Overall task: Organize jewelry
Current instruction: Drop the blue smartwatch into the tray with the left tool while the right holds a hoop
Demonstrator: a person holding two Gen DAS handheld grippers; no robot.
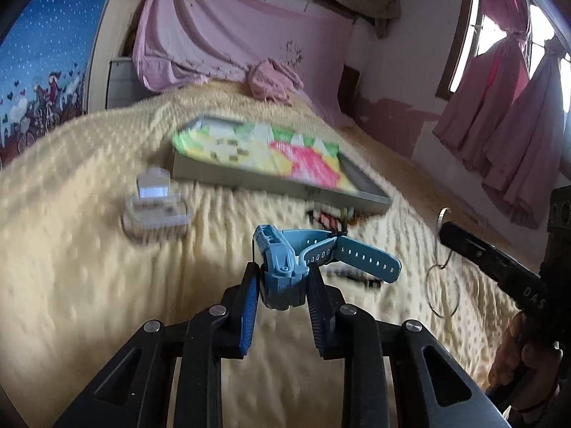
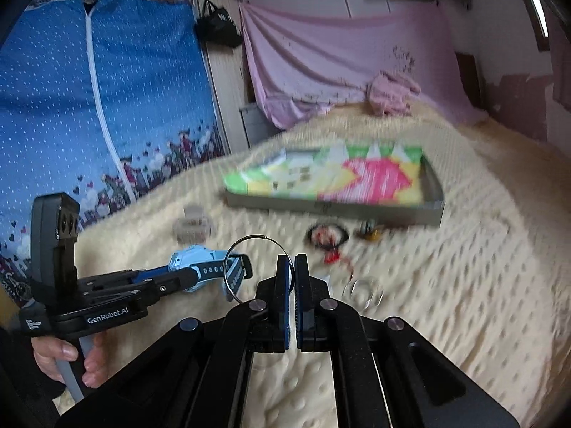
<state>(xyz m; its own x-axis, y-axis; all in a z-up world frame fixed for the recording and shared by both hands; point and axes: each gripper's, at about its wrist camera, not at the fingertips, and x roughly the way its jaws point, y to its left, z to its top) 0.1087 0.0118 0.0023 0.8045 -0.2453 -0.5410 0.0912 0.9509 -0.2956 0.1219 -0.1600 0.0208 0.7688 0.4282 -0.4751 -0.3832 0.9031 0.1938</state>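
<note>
- Far left on the cream bedspread (image 1: pixel 71 267) sits a clear plastic container (image 1: pixel 155 207), blurred and well apart from both claws.
- The left claw (image 1: pixel 283 285) is clamped on the body of a light blue watch (image 1: pixel 285 267) and holds it above the bed – its strap trails forward and to the right, toward the tray.
- Beyond it lies a shallow grey tray (image 1: pixel 357 196) lined with bright green, yellow and pink paper; its long axis runs left to right across both views.
- The right claw (image 2: pixel 294 274) has its pads together on a thin metal ring (image 2: pixel 249 267), which stands upright above them.
- Loose pieces remain on the bed just before the tray: a dark bracelet with red (image 2: pixel 328 237) and a clear ring (image 2: pixel 364 292).
- Judgement: the tray lies straight ahead of both claws – the left looks slightly nearer.
</note>
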